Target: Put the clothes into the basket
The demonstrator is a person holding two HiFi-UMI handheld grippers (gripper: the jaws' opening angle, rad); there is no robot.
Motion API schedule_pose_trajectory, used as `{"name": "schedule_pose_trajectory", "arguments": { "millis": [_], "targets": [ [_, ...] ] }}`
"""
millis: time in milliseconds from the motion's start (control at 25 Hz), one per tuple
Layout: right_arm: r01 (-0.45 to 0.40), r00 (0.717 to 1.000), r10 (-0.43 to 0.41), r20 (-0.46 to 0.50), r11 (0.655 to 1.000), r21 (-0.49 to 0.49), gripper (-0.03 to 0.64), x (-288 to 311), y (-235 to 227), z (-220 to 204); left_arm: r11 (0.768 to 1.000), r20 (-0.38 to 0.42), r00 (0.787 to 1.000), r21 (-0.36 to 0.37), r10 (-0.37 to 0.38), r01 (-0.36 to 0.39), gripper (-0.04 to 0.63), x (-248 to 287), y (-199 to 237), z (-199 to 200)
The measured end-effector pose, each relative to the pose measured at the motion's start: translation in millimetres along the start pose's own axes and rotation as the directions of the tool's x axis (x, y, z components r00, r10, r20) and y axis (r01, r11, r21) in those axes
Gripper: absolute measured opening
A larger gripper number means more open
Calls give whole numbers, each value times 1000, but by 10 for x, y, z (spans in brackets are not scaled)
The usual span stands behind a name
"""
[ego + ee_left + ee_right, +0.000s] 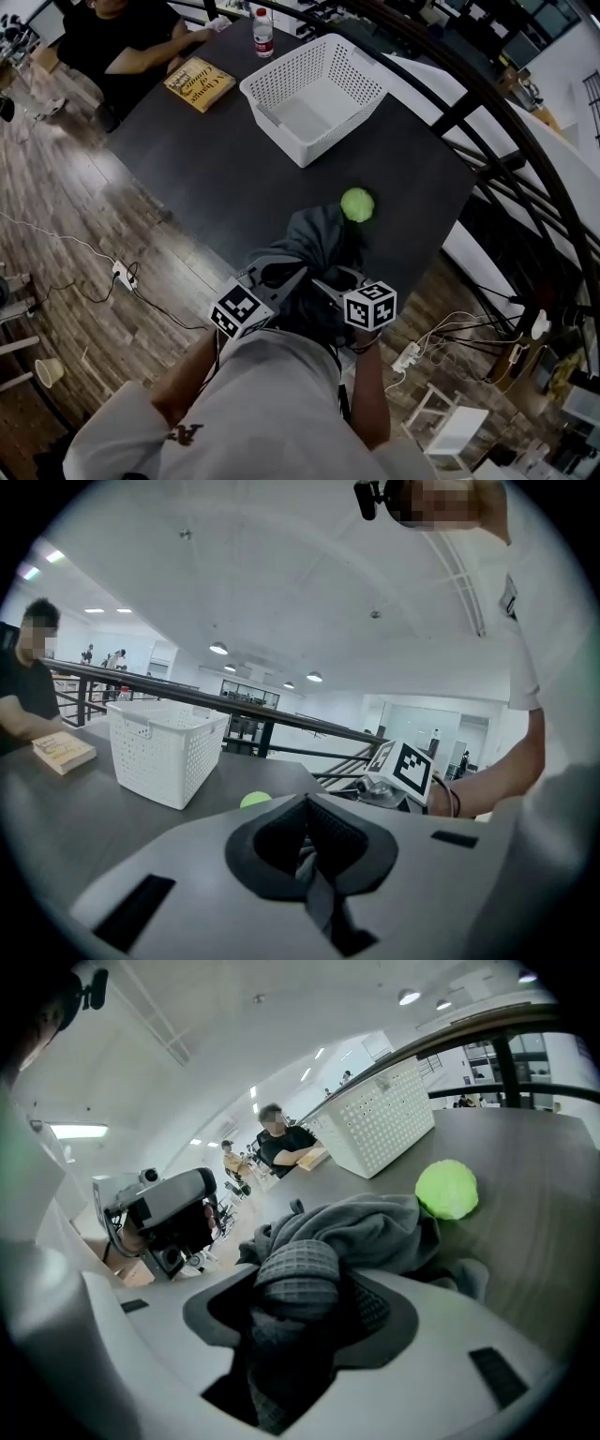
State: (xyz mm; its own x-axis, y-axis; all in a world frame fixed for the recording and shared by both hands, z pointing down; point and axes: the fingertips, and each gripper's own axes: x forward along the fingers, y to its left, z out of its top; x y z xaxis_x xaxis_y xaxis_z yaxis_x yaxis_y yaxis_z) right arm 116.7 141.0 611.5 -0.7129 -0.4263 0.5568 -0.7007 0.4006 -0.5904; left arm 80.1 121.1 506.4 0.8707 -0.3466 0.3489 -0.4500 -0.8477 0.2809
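A grey waffle-knit garment (pixel 319 239) lies bunched at the near edge of the dark table (pixel 206 159), beside a green ball (pixel 357 203). My left gripper (pixel 279 278) is shut on a thin fold of the garment (pixel 309 869). My right gripper (pixel 330 281) is shut on a thick roll of the same garment (pixel 347 1227), which fills its jaws (pixel 300 1288). Both grippers sit close together at the garment's near end. The white perforated basket (pixel 272 127) stands empty at the far side of the table, well beyond the ball.
A yellow book (pixel 199 82) and a water bottle (pixel 263 33) lie left of and behind the basket. A person in black (pixel 122 37) sits at the table's far corner. A dark railing (pixel 487 112) runs along the right. Cables and a power strip (pixel 123 275) are on the wooden floor.
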Motion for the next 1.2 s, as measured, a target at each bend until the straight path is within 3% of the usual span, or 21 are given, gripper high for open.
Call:
{"name": "schedule_pose_trajectory", "arguments": {
  "millis": [400, 920, 1200],
  "targets": [
    [-106, 980, 101, 174, 994, 20, 245, -231, 307, 414, 997, 76, 995, 13, 72, -73, 3, -236, 10, 341],
    [-265, 900, 241, 364, 964, 18, 245, -556, 687, 978, 984, 155, 974, 38, 164, -171, 3, -495, -78, 709],
    [-313, 860, 274, 431, 950, 21, 245, -632, 939, 1287, 976, 207, 960, 67, 189, -207, 3, -733, -52, 957]
  ]
}}
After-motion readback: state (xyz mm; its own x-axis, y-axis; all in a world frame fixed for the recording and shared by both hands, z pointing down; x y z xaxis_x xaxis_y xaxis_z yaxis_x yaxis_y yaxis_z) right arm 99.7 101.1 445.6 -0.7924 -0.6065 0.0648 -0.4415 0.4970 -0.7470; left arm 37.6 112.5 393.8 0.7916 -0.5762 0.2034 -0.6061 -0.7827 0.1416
